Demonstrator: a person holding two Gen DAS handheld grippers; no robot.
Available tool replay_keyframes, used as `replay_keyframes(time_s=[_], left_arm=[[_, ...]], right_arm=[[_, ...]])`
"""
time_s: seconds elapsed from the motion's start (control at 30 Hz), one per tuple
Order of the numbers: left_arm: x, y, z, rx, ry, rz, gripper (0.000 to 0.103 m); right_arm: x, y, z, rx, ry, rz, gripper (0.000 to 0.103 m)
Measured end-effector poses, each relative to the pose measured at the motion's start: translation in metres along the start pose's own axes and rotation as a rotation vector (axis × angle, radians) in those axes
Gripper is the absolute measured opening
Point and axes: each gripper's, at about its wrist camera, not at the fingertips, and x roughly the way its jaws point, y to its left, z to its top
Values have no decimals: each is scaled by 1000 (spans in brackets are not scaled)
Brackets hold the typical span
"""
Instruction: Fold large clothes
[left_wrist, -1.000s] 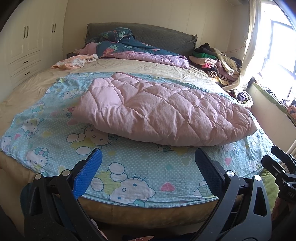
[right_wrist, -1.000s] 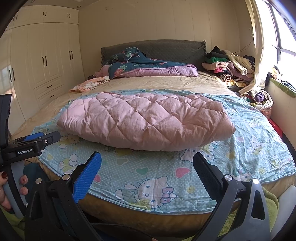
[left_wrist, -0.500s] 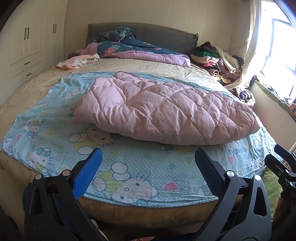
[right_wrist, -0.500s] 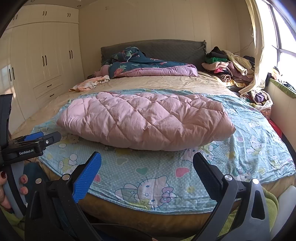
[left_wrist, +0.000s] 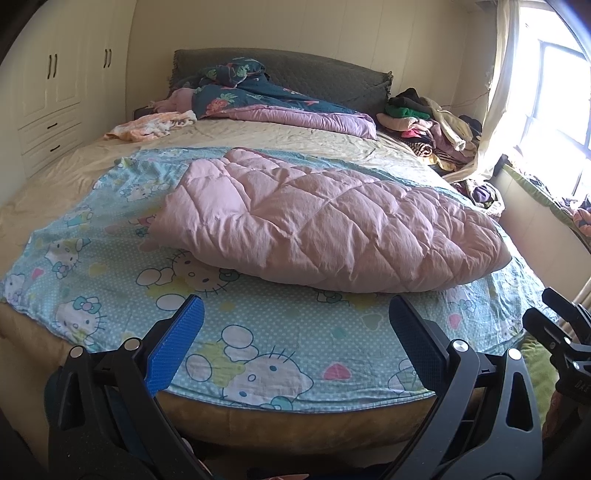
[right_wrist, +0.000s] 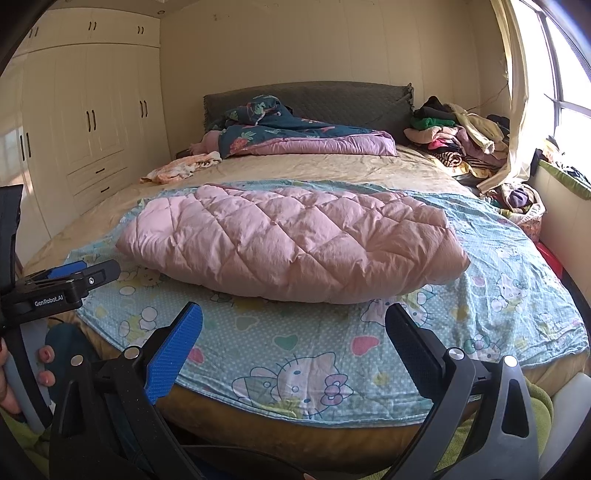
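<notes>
Since a second ago our left gripper (left_wrist: 293, 338) has edged closer to the quilt (left_wrist: 332, 225). Quilt lies crosswise, seemingly folded. Both grippers, right (right_wrist: 293, 341) included, gape wide, empty.

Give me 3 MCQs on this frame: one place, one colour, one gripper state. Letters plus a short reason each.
1. Where does the quilted pink garment lie?
A. on the cartoon-print sheet
B. on the heap of clothes by the window
C. on the floor

2. What colour is the sheet under it?
A. plain white
B. light blue with a cat print
C. dark red

3. How do the left gripper and right gripper stand?
A. both shut on cloth
B. one open, one shut
C. both open, holding nothing

Answers:
1 A, it rests flat on the printed sheet on the bed.
2 B, pale blue with white cats and hearts.
3 C, each pair of fingers stands wide apart before the bed's near edge, touching no cloth.
</notes>
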Motion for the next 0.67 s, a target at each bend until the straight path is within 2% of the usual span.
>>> replay_keyframes(time_s=[0.27,0.4,0.47,0.53,0.6,0.67], left_arm=[[-5,23,9,-57,-18,79,94],[8,68,26,-154,-8,170,94],[21,105,37,-211,-3,250,94],[34,151,50,-265,-17,366,94],[47,197,60,-305,-8,468,94],[62,253,68,-359,-5,598,94]], right_arm=[[-29,-35,16,122,-80,-4,99],[-57,-100,23,255,-151,-94,99],[-76,-154,19,348,-187,-195,99],[-96,-217,8,439,-199,-372,99],[-114,-288,-13,521,-175,-543,99],[-127,-368,-46,618,-80,-767,99]])
